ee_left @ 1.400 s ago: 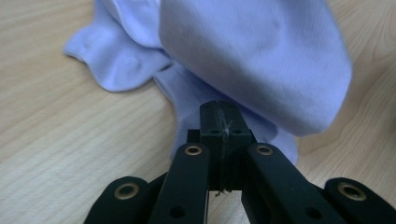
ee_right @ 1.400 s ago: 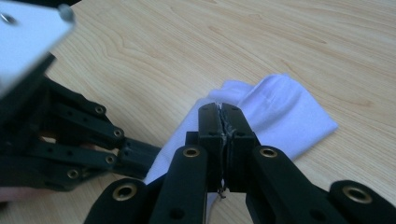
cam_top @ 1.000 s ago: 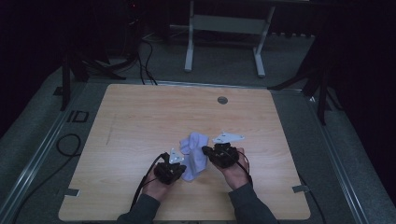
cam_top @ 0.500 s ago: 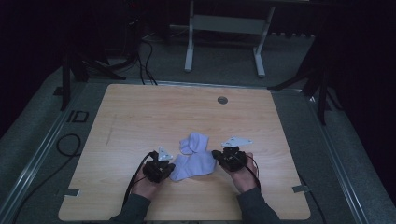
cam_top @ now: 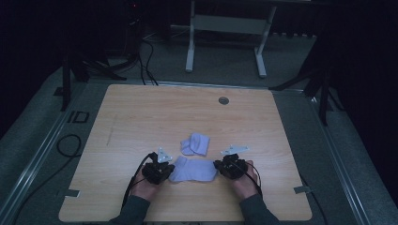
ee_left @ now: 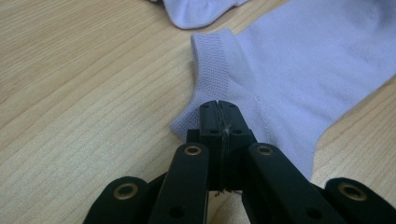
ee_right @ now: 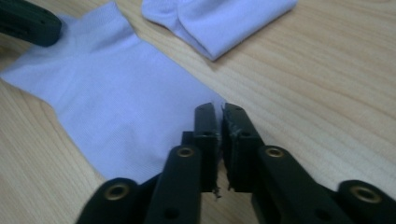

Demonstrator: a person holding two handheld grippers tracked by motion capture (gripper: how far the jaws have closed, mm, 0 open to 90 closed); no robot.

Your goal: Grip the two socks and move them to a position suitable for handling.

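Note:
A pale lilac sock [cam_top: 193,169] lies stretched flat on the wooden table [cam_top: 141,122] near its front edge, between my two grippers. My left gripper [cam_top: 165,171] is shut on its cuff end; in the left gripper view the jaws [ee_left: 218,112] pinch the fabric edge of the sock [ee_left: 289,79]. My right gripper [cam_top: 220,168] holds the opposite end, its jaws [ee_right: 219,116] closed to a thin slit on the corner of the sock [ee_right: 116,93]. A second, folded lilac sock [cam_top: 195,143] rests just beyond, apart from the first.
The folded sock appears at the top of both gripper views [ee_left: 196,11] [ee_right: 219,23]. A round grommet [cam_top: 223,100] sits near the table's far edge. Beyond the table stand a metal frame [cam_top: 225,28] and floor cables [cam_top: 145,56].
Both hands have drawn back toward the front edge and apart. The sock they hold has come off the crumpled pile and now lies flat and stretched, leaving the other sock behind.

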